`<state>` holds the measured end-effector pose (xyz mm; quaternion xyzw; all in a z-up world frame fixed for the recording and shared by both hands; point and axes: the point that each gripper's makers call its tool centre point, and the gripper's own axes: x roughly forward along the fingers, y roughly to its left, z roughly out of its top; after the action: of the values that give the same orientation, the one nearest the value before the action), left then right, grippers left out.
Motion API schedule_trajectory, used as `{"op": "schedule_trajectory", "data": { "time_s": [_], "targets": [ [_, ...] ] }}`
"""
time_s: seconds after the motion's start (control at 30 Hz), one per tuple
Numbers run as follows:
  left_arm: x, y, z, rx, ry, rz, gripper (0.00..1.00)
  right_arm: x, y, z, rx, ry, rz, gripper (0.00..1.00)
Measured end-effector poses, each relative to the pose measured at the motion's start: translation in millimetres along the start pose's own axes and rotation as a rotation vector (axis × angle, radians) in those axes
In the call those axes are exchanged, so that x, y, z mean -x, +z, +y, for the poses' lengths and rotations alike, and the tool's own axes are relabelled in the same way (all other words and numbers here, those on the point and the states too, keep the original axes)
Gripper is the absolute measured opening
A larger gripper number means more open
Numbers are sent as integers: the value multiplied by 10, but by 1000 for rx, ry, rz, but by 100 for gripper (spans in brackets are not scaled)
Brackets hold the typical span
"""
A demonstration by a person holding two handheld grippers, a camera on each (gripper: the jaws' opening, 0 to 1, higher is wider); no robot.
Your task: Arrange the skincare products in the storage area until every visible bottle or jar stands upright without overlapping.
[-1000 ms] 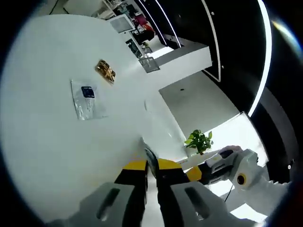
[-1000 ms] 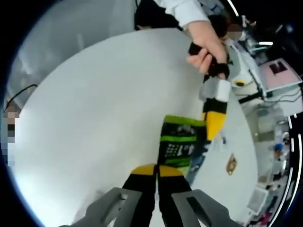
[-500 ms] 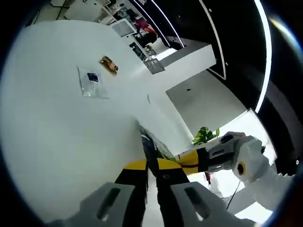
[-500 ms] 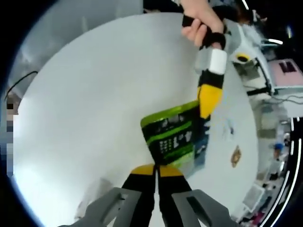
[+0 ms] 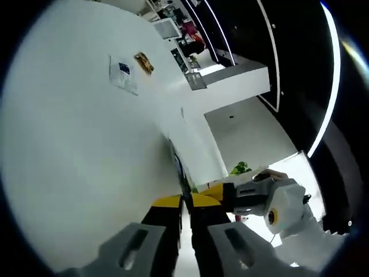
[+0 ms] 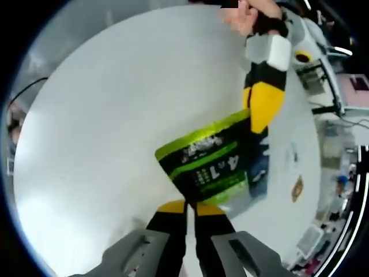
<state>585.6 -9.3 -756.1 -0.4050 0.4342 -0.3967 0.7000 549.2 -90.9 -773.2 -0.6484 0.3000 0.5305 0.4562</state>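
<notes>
The right gripper (image 6: 190,206) pinches the lower edge of the green-and-black pouch (image 6: 216,164). The left gripper (image 6: 262,118) clamps the pouch's far edge. A gold packet (image 6: 297,188) lies beyond the pouch on the white table (image 6: 115,115).

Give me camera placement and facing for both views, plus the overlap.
Left gripper view: rides the left tool, looks along its shut jaws across the round white table toward two small packets; the right tool enters from the right.
Right gripper view: rides the right tool, looks down at the table and the green-black pouch; the left tool and a hand show.
Shared: pouch pinched by both tools, table, packets.
</notes>
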Motion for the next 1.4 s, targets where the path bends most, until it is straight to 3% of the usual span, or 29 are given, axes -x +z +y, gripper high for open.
{"op": "schedule_trajectory", "data": {
  "time_s": [0.37, 0.43, 0.63, 0.77, 0.87, 0.97, 1.1, 1.27, 1.4],
  "targets": [
    [31, 36, -97, 3, -8, -26, 0, 111, 0, 39, -81, -17, -4, 4],
    [41, 36, -108, 7, -9, -27, 0, 177, -5, -35, -136, -67, 4, 7],
    [51, 29, -112, 8, -3, -36, 0, 367, 219, -209, -420, -239, -81, 12],
    [47, 35, -137, 15, -7, -44, 0, 394, 525, -139, -559, -314, -157, 13],
    [46, 36, -162, 21, -11, -50, 0, 408, 609, -148, -658, -462, -155, 14],
    [38, 27, -170, 24, -9, -52, 0, 347, 597, -139, -685, -590, -100, 14],
    [36, 5, -189, 27, -5, -53, 0, 309, 653, -179, -686, -705, -77, 7],
    [37, -27, -204, 37, -6, -46, 0, 240, 670, -223, -626, -709, -30, 2],
    [37, -30, -215, 39, -7, -47, 0, 292, 589, -265, -630, -730, -18, 0]
  ]
}}
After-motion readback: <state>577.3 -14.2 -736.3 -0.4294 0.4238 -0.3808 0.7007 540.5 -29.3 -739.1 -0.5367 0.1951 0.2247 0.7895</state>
